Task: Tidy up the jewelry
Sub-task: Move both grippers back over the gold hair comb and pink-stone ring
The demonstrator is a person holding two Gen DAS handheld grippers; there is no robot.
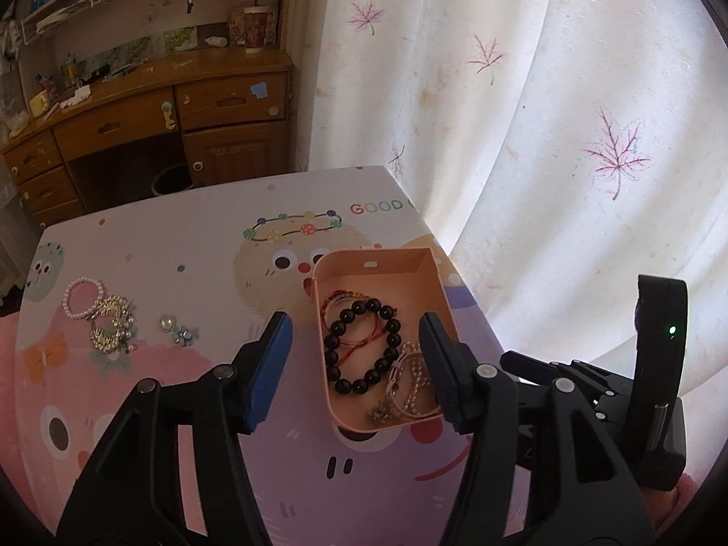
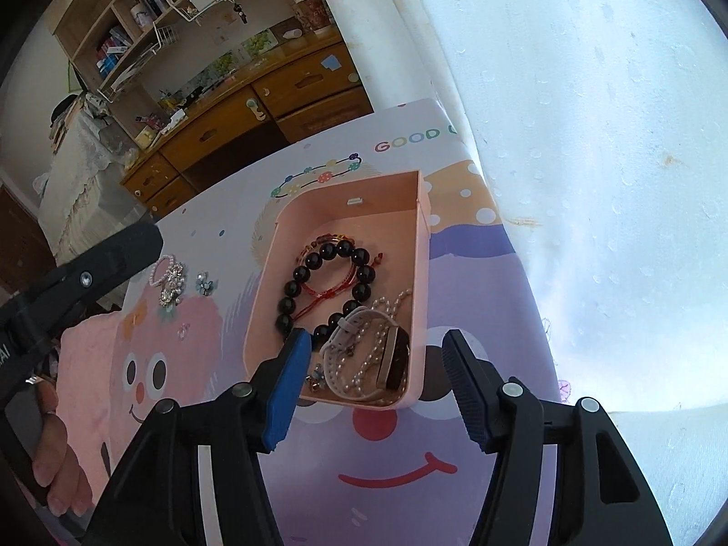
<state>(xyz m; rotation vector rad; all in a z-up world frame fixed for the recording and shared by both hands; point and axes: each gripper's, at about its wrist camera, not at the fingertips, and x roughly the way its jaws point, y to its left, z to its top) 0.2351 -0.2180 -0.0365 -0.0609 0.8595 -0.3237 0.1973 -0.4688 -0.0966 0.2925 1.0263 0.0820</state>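
Observation:
A pink open box (image 1: 437,291) (image 2: 264,300) sits on the cartoon-print table near its right edge. It holds a black bead bracelet (image 1: 339,327) (image 2: 318,257), a red string bracelet, a pearl strand (image 2: 364,359) and a white-strap watch (image 2: 393,357). My left gripper (image 1: 357,364) is open and empty, above the box's near left part. My right gripper (image 2: 375,384) is open and empty, just over the box's near end. On the table's left lie a pearl bracelet (image 1: 82,295), a gold brooch (image 1: 109,325) (image 2: 172,289), a round earring (image 1: 167,322) and a small flower piece (image 1: 185,334) (image 2: 205,283).
The table (image 1: 182,245) ends at a white leaf-print curtain (image 1: 546,136) on the right. A wooden desk (image 1: 159,113) with shelves stands behind the table. The right gripper's body (image 1: 637,386) shows in the left view, and the left gripper's arm (image 2: 68,282) in the right view.

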